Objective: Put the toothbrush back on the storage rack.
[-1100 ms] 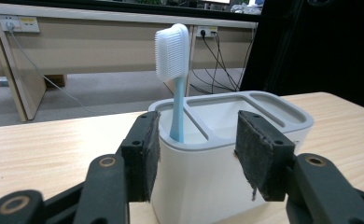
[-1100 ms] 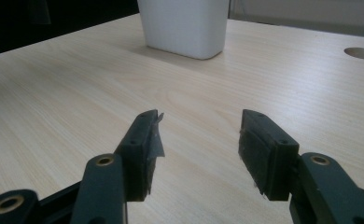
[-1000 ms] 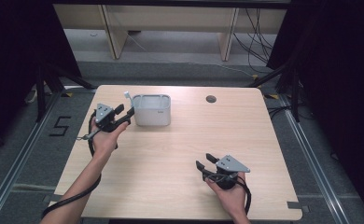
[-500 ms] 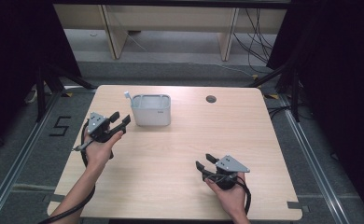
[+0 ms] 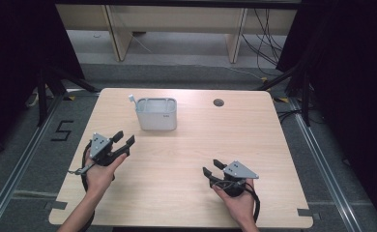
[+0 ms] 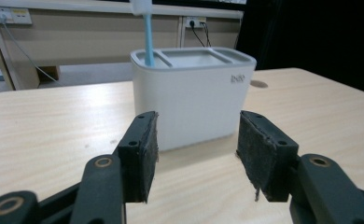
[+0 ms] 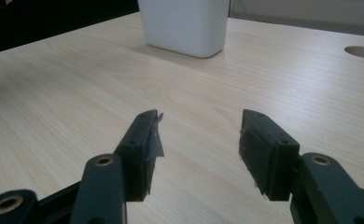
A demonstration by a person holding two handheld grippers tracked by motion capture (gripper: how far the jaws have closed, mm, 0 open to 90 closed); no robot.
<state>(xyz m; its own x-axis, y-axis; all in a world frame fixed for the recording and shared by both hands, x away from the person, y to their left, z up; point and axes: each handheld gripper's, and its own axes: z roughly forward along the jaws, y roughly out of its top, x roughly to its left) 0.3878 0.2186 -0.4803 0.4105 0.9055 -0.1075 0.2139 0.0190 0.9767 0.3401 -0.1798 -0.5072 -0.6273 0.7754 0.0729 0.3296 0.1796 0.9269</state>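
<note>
Two grippers rest apart on the table (image 5: 186,159), each with jaws spread and empty. The white holder (image 6: 192,93) stands just ahead of the left gripper (image 5: 120,143), a toothbrush (image 6: 148,37) upright inside; a careless forward push could tip it. The right gripper (image 5: 212,169) sits well back.

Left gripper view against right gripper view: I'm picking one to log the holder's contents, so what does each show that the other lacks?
The left gripper view alone shows the white holder's open top with its compartments, a blue toothbrush handle standing in one, and the small mark on its wall. The right gripper view alone shows the round hole in the table, with the holder cut off above its base. Both share the holder's white wall, the wooden table and a pair of open black jaws holding nothing.
</note>
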